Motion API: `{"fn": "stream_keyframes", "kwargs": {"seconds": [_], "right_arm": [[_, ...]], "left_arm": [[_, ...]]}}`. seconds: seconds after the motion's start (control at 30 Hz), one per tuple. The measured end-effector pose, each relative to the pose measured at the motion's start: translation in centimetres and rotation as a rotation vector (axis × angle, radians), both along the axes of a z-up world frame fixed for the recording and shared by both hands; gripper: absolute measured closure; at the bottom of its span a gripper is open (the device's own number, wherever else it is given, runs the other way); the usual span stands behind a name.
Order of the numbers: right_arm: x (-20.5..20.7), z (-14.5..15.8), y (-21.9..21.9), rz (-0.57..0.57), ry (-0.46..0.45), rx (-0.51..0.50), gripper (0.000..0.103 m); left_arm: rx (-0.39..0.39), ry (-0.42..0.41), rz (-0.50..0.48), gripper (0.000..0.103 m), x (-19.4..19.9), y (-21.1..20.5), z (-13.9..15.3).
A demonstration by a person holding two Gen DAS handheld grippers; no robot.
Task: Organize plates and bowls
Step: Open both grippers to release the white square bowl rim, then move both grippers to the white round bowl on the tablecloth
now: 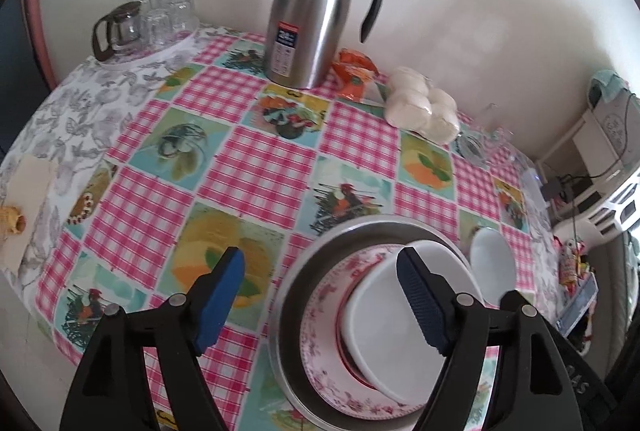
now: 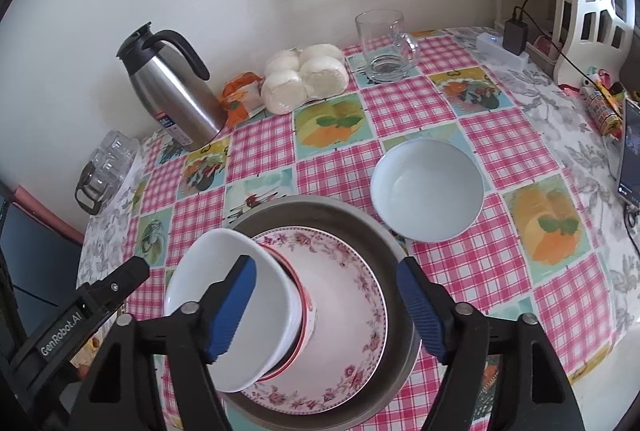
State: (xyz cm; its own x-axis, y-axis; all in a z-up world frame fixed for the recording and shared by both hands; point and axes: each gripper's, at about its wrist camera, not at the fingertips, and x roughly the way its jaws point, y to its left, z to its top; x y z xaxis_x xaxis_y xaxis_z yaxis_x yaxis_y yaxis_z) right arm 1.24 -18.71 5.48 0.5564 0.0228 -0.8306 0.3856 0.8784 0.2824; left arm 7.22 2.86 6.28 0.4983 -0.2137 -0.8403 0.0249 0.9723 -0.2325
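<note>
Stacking is under way. A steel pan [image 2: 394, 243] sits on the checked tablecloth [image 2: 332, 171]; inside it lies a floral plate [image 2: 352, 295], and on the plate rests a white bowl [image 2: 224, 295], tilted, leaning on what appears to be a red-rimmed bowl [image 2: 306, 311] beneath it. A second white bowl [image 2: 427, 187] stands apart on the cloth, just beyond the pan's far right edge.

Judgement: the tilted bowl is not seated, and the loose bowl is not yet stacked. The next move calls either for levelling the tilted bowl or for fetching the loose one and nesting it on top.

Right gripper [image 2: 326, 307]: jaws spread wide, grasping nothing. It hovers over the stack, its left pad [image 2: 234, 307] in front of the tilted bowl's wall; contact cannot be confirmed.

Left gripper [image 1: 320, 299]: jaws likewise spread, empty. It is held over the pan's left edge, pointing across the table, with its right pad [image 1: 420, 299] over the tilted bowl.

A thermos [image 1: 312, 15], wrapped buns [image 2: 304, 75] and a glass mug [image 2: 384, 43] stand at the far side, clear of the work.
</note>
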Motion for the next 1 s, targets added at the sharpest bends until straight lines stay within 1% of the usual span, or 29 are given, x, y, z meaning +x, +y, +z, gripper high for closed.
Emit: {"fn": "stream_keyframes", "kwargs": {"seconds": [0.07,0.1,0.13,0.23,0.33,0.5,0.67,0.73,0.8,0.87,1.0], "right_arm": [[-0.1,0.1,-0.3,-0.005,-0.006,0.0,0.017],[-0.1,0.1,-0.5,-0.009,-0.009,0.0,0.017],[-0.2,0.1,-0.6,-0.012,-0.011,0.002,0.016],[-0.4,0.1,-1.2,-0.025,-0.022,0.011,0.013],[-0.6,0.3,-2.0,-0.041,-0.035,0.017,0.0],[-1.2,0.6,-3.5,-0.07,-0.049,0.019,0.0],[-1.9,0.6,-6.0,-0.129,-0.055,0.053,0.0],[-2.3,0.7,-7.0,-0.15,-0.049,0.028,0.0],[-2.6,0.9,-7.8,-0.161,-0.04,-0.012,0.0],[-2.9,0.8,-8.7,-0.174,-0.036,-0.026,0.0],[-3.8,0.2,-11.0,-0.217,-0.028,-0.007,0.0]], "left_arm": [[0.013,-0.011,0.019,0.02,0.0,0.2,0.0],[0.018,-0.016,0.027,0.01,0.0,0.2,-0.1],[0.022,-0.021,0.038,0.007,0.0,0.4,-0.1],[0.026,-0.019,0.053,0.007,0.1,0.5,-0.2],[0.026,-0.012,0.076,0.007,0.0,0.6,-0.4],[0.018,-0.006,0.084,0.006,-0.1,0.2,-0.5],[0.034,-0.012,0.072,0.006,-0.3,-0.6,-0.3],[0.036,-0.018,0.079,0.006,-0.4,-0.8,-0.1],[0.03,-0.028,0.085,0.006,-0.5,-1.0,0.3],[0.013,-0.048,0.077,0.006,-0.7,-1.5,0.8],[0.009,-0.089,0.033,0.006,-1.1,-3.4,2.0]]}}
